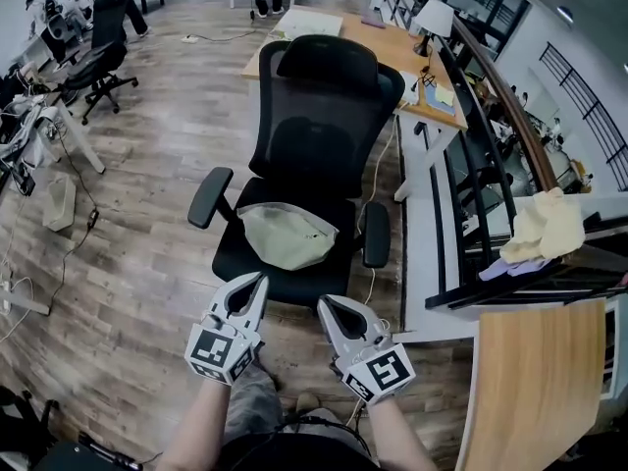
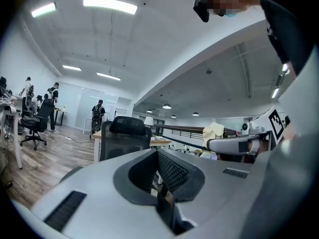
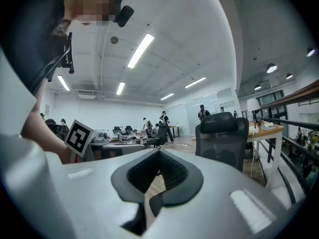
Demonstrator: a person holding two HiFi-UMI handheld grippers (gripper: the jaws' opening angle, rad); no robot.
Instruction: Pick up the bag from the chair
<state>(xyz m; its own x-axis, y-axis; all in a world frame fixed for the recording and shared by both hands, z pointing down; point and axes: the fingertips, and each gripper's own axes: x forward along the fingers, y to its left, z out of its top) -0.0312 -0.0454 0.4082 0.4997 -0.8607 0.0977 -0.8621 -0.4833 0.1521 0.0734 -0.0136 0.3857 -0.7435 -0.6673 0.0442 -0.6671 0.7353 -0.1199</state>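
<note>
Your left gripper (image 1: 259,280) and right gripper (image 1: 328,305) are hovering, jaws closed on nothing; only the head view is showing the bag (image 1: 287,235) on the chair (image 1: 314,96).

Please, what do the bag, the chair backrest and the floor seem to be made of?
The bag looks like soft matte fabric, pale olive-beige: it slumps and creases. The chair backrest seems to be black mesh: it is partly see-through. The floor looks like wood-grain planks with a low sheen; real wood or laminate, I cannot tell.
</note>
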